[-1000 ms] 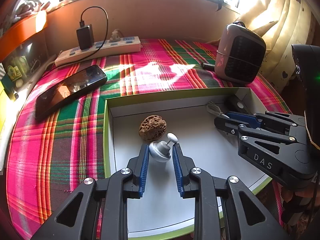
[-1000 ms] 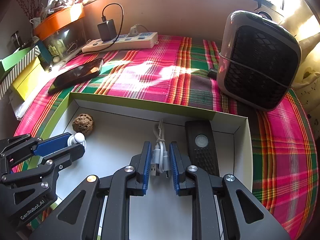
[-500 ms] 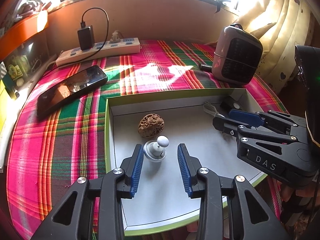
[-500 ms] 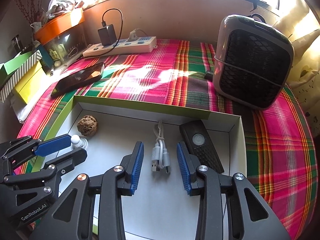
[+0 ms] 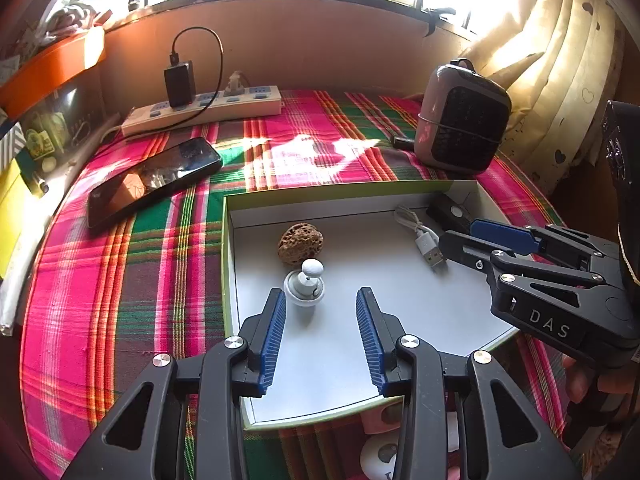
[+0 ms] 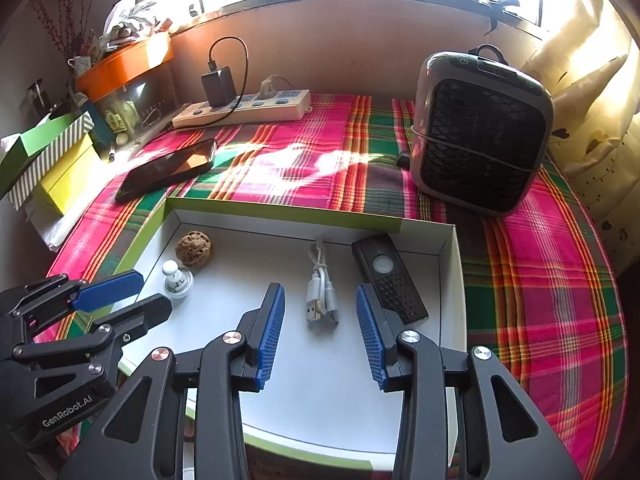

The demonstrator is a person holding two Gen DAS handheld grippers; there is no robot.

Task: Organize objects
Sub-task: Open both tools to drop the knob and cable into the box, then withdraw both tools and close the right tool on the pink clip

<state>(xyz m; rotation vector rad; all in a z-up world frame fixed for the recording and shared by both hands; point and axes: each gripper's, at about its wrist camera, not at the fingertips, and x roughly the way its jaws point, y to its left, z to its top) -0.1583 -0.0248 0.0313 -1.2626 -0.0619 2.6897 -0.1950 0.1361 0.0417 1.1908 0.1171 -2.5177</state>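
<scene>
A white box with a green rim [image 5: 236,240] [image 6: 280,210] lies on the plaid cloth. In it are a brown wrinkled nut [image 5: 300,242] [image 6: 194,243], a white knob [image 5: 305,286] [image 6: 176,278], a coiled white USB cable [image 5: 424,240] [image 6: 322,296] and a black remote [image 5: 450,212] [image 6: 390,280]. My left gripper [image 5: 320,294] [image 6: 154,291] hangs over the box with jaws opening; the knob stands free just ahead of its left finger. My right gripper [image 6: 320,289] [image 5: 458,231] is also opening, and the cable lies loose between its fingertips.
On the cloth behind the box are a black phone [image 5: 152,180] [image 6: 168,168], a white power strip with a charger [image 5: 204,110] [image 6: 244,108] and a grey heater [image 5: 464,120] [image 6: 480,132]. Green and yellow boxes [image 6: 52,160] are stacked at the left edge. A curtain [image 5: 560,60] hangs at the right.
Both grippers opened. The left let go of the white knob and the right let go of the USB cable; both things now rest on the box floor. The right gripper drew back a little.
</scene>
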